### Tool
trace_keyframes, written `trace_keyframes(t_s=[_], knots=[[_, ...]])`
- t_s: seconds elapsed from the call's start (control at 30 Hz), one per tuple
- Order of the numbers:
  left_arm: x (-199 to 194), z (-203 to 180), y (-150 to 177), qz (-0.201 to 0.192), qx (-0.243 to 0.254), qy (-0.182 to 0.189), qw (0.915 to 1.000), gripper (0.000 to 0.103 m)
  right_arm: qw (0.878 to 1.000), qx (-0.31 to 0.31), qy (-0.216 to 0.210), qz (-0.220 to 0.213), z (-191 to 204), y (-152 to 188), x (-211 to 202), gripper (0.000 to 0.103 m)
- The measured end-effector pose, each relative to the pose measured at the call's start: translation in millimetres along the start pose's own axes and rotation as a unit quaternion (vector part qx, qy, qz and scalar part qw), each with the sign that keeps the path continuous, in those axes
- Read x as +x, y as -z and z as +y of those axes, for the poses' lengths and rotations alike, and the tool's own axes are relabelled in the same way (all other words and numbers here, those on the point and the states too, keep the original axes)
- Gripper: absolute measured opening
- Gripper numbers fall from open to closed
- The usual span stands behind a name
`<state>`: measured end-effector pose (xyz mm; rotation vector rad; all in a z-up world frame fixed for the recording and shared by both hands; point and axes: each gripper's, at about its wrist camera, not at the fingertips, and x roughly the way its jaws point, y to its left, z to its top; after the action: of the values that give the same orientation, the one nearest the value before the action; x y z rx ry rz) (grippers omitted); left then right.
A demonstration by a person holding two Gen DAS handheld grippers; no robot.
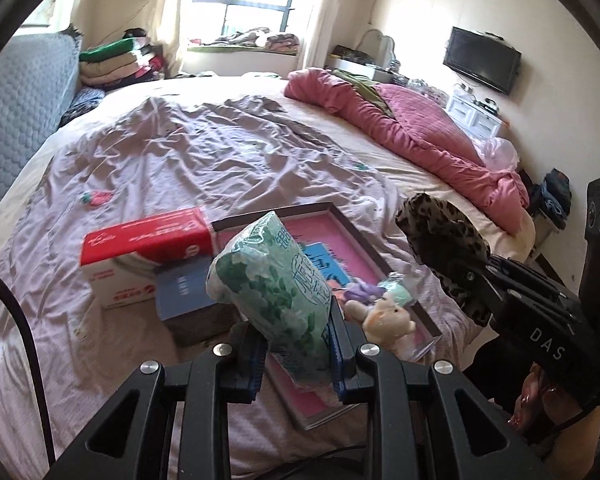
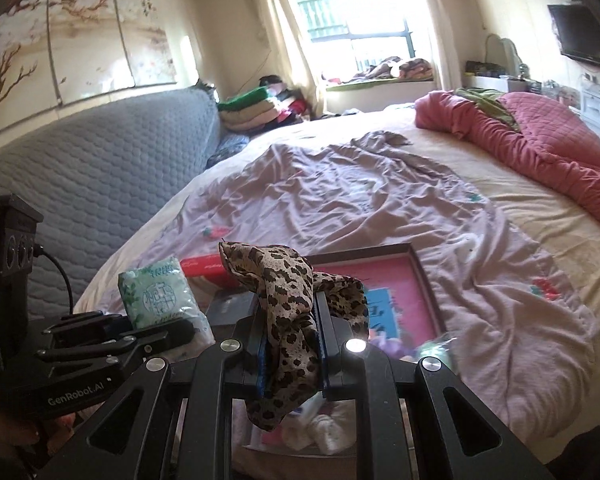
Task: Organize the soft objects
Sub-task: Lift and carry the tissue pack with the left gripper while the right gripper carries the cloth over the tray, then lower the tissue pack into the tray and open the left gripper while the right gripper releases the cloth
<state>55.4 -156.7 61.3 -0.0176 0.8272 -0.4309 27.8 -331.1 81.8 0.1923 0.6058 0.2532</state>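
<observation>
My left gripper [image 1: 298, 354] is shut on a green and white soft tissue pack [image 1: 276, 292] and holds it above the bed. My right gripper [image 2: 290, 344] is shut on a leopard-print cloth [image 2: 284, 300], held above a pink tray with a dark frame [image 2: 422, 276]. In the left wrist view the right gripper [image 1: 466, 280] with the cloth [image 1: 440, 236] is to the right of the tray [image 1: 340, 220]. Small plush toys [image 1: 384, 308] lie in the tray. The left gripper with the tissue pack [image 2: 156, 296] shows at the left of the right wrist view.
A red and white box [image 1: 140, 256] and a blue box [image 1: 184, 288] sit on the lilac sheet [image 1: 180, 152] left of the tray. A pink quilt [image 1: 412, 132] lies along the bed's far right. A grey headboard [image 2: 100, 168] stands at left.
</observation>
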Motion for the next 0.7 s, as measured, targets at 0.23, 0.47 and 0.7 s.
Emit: trace_keyframes(t_s=[0.23, 0.47, 0.7], knots=[[21.5, -31.1, -4.9, 0.016, 0.031, 0.012, 0.9993, 0.026, 1.000, 0.011, 0.025, -0.011, -23.3, -2.1, -7.1, 0.019], [45.6, -45.9, -4.4, 0.038, 0.049, 0.017, 0.9979, 0.026, 0.999, 0.020, 0.036, -0.015, -41.8, -0.8, -6.9, 0.019], [73.7, -55.6, 0.6, 0.071, 0.064, 0.021, 0.9952, 0.026, 0.999, 0.028, 0.042, -0.003, -53.0, 8.0, 6.3, 0.019]])
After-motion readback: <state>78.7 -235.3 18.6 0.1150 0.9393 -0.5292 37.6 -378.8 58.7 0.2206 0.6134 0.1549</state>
